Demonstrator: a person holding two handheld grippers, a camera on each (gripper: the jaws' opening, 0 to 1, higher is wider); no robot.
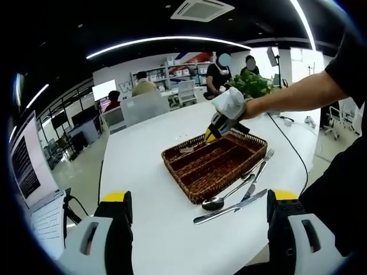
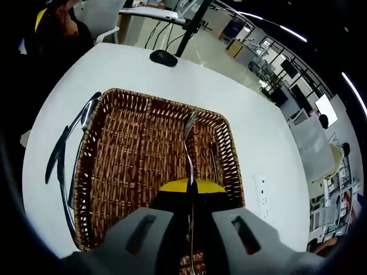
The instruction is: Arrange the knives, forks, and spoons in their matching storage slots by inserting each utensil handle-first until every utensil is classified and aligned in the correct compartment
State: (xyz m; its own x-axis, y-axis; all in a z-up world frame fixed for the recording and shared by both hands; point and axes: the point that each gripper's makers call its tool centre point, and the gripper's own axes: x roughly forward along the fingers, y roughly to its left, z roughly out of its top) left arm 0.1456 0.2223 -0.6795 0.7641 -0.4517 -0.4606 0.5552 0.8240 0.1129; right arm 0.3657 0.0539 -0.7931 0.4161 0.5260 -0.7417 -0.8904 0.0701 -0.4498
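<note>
A brown wicker tray (image 1: 175, 174) with long compartments lies in the middle of the white table. My right gripper (image 1: 221, 125), held by a gloved hand, hovers over the tray's far end, shut on a fork (image 1: 192, 148). In the right gripper view that fork (image 2: 188, 146) runs from the shut yellow-tipped right gripper (image 2: 192, 190) out over the tray (image 2: 143, 96), tines pointing away. A second fork (image 2: 213, 157) lies in the right-hand compartment. Beside the tray lie a spoon (image 1: 225, 199), a knife (image 1: 229, 208) and a fork (image 1: 261, 166). My left gripper (image 1: 200, 229) stands open, short of them.
A laptop (image 1: 28, 166) sits at the left beyond the table edge. A potted plant (image 1: 252, 86) stands at the far end, with a cable (image 1: 292, 146) trailing across the table. A black mouse (image 2: 163, 57) lies past the tray. People sit at desks behind.
</note>
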